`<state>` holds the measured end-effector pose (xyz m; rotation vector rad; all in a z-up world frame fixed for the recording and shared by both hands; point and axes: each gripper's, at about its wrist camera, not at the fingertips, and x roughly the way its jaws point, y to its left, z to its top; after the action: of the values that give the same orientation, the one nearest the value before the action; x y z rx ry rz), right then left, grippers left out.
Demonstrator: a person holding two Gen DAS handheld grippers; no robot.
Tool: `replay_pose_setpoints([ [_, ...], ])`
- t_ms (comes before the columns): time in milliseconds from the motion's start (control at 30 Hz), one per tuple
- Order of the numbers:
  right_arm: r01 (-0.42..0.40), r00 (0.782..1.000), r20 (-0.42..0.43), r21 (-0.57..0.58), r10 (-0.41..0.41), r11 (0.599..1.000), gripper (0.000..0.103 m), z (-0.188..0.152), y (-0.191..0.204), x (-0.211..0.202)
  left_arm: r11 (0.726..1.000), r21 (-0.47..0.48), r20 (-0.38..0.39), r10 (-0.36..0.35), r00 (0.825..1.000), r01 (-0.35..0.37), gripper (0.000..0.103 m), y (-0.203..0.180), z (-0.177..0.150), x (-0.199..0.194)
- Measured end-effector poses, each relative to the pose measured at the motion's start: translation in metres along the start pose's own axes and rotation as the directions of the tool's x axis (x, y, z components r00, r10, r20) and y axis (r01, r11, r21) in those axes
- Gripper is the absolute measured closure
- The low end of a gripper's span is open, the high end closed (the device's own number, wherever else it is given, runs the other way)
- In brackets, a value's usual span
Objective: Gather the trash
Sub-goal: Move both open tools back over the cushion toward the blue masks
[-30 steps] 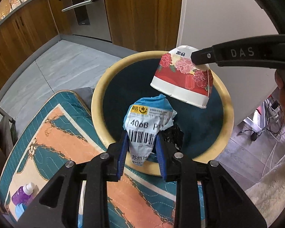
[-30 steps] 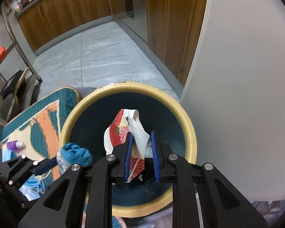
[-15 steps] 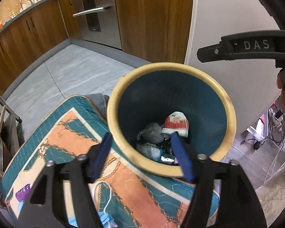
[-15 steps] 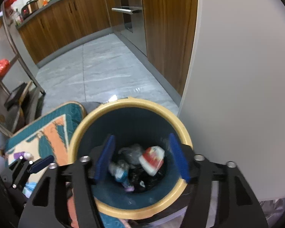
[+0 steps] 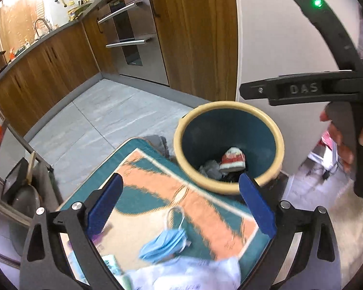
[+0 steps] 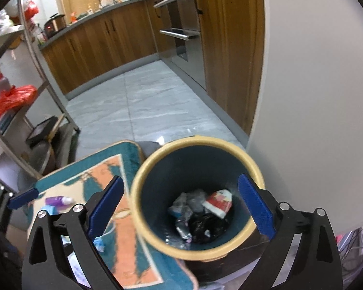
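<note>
A round bin with a cream rim (image 5: pixel 230 105) (image 6: pixel 198 141) and dark teal inside stands on the floor by a white wall. A red-and-white paper cup (image 5: pixel 232 160) (image 6: pixel 219 203) and crumpled wrappers (image 6: pixel 188 203) lie at its bottom. My left gripper (image 5: pixel 181 203) is open and empty, above the rug in front of the bin. My right gripper (image 6: pixel 180 204) is open and empty, directly above the bin; it also shows in the left wrist view (image 5: pixel 302 89). A blue face mask (image 5: pixel 164 241) lies on the rug between the left fingers.
A teal and orange patterned rug (image 5: pixel 157 193) (image 6: pixel 104 169) lies left of the bin. A purple bottle (image 6: pixel 58 201) and white plastic litter (image 5: pixel 188 275) lie on it. Wooden kitchen cabinets (image 6: pixel 104 41) and a metal rack (image 6: pixel 19 96) stand beyond a grey tiled floor (image 6: pixel 145 101).
Both grippers opened; the parcel bag and the paper cup dropped into the bin. Both grippers have since pulled back and up, and the left one has moved over the rug.
</note>
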<state>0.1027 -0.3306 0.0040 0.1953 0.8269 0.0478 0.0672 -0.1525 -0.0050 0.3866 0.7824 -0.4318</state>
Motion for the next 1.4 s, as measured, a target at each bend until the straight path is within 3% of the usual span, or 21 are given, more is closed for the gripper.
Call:
replay_pose_setpoints([
  [200,0.004,1.0,-0.009,-0.04,-0.004,0.999,0.007,-0.013,0.026,-0.007,0.994,0.083,0.039,0.064,0.997,-0.068,0.006,0.032,-0.007,-0.053],
  [333,0.012,1.0,-0.013,-0.107,-0.013,0.994,0.007,-0.021,0.044,-0.009,0.995,-0.018,0.05,0.098,0.994,-0.097,0.006,0.065,-0.038,-0.058],
  [400,0.019,1.0,-0.01,-0.154,-0.021,0.988,0.007,-0.026,0.054,-0.009,0.992,-0.105,0.003,0.075,0.997,-0.074,0.006,0.082,-0.056,-0.054],
  [533,0.003,1.0,-0.026,-0.213,-0.009,0.977,0.006,-0.035,0.073,-0.005,0.991,-0.103,-0.006,0.084,0.996,-0.084,0.006,0.092,-0.075,-0.063],
  [667,-0.036,0.999,-0.044,-0.229,0.027,0.973,0.006,-0.04,0.089,-0.002,0.99,-0.092,-0.077,0.104,0.992,-0.111,0.006,0.098,-0.095,-0.063],
  [767,-0.087,0.994,-0.081,-0.217,0.07,0.972,0.006,-0.045,0.099,0.004,0.986,-0.129,-0.063,0.101,0.993,-0.108,0.006,0.104,-0.11,-0.069],
  [1000,-0.111,0.987,-0.146,-0.318,0.067,0.942,0.006,-0.063,0.121,0.019,0.965,-0.231,-0.104,0.105,0.989,-0.127,0.006,0.127,-0.127,-0.056],
  [1167,-0.138,0.978,-0.194,-0.343,0.074,0.929,0.006,-0.072,0.127,0.029,0.968,-0.198,-0.133,0.128,0.983,-0.153,0.006,0.128,-0.128,-0.04],
  [1400,-0.158,0.957,-0.284,-0.351,0.056,0.923,0.006,-0.084,0.126,0.059,0.973,-0.189,-0.166,0.099,0.981,-0.13,0.006,0.127,-0.123,-0.019],
])
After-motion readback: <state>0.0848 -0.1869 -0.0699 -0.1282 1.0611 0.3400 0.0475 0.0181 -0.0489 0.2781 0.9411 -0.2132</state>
